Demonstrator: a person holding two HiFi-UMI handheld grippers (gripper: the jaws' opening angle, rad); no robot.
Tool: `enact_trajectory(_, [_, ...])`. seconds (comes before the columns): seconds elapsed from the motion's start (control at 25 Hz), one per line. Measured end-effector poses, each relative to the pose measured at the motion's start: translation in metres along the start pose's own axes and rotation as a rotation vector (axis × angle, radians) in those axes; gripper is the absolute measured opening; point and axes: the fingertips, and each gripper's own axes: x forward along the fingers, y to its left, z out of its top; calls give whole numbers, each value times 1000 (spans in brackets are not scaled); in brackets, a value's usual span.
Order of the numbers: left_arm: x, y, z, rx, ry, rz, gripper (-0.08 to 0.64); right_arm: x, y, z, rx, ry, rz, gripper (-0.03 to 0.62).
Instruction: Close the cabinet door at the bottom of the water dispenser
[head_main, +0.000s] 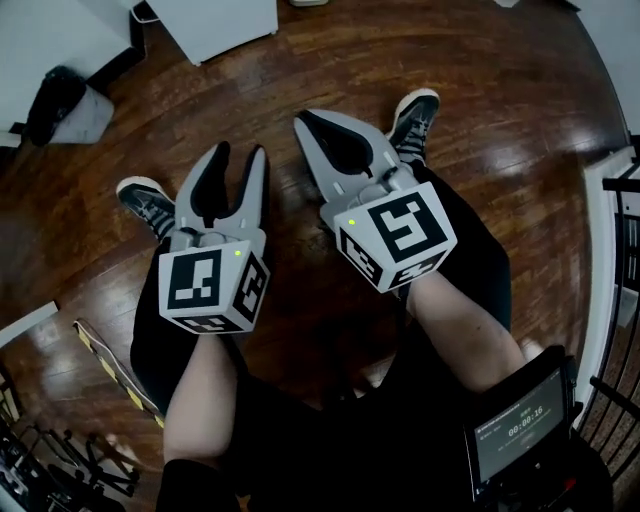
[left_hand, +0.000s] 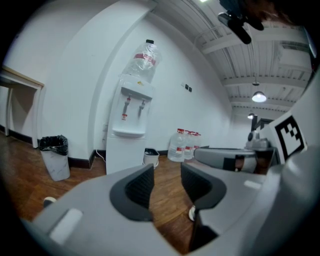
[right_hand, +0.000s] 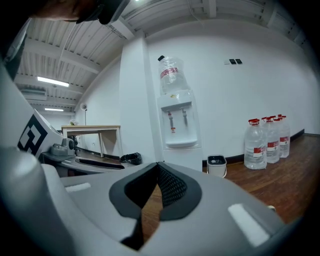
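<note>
Left claw: jaws released, apart, nothing between them. Right claw: clenched shut, empty. Both are held over the wooden floor, well apart from the white water dispenser at the far wall. Whether its cabinet door stands open cannot be told.

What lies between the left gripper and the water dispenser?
Only bare wooden floor, from the left gripper to the water dispenser, in the left gripper view.
</note>
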Motion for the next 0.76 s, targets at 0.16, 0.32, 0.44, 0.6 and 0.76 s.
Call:
enact_trajectory(0.16, [1, -3, 2, -5, 1, -10, 190, -2, -3, 3, -5, 0, -13, 6])
enact_trajectory(0.32, [1, -2, 7, 3, -9, -9, 189, 1, -2, 3, -8, -1, -8, 6])
enact_trajectory(0.44, [2, -1, 8, 2, -6, -9, 190, 1, -1, 4, -13, -1, -5, 6])
enact_trajectory(0.6, [2, 3, 10, 4, -2, -9, 190, 3, -1, 5, -26, -1, -3, 6])
enact_trajectory(0.76, [0, 10, 9, 11, 8, 3, 190, 3, 2, 1, -36, 14, -1, 6])
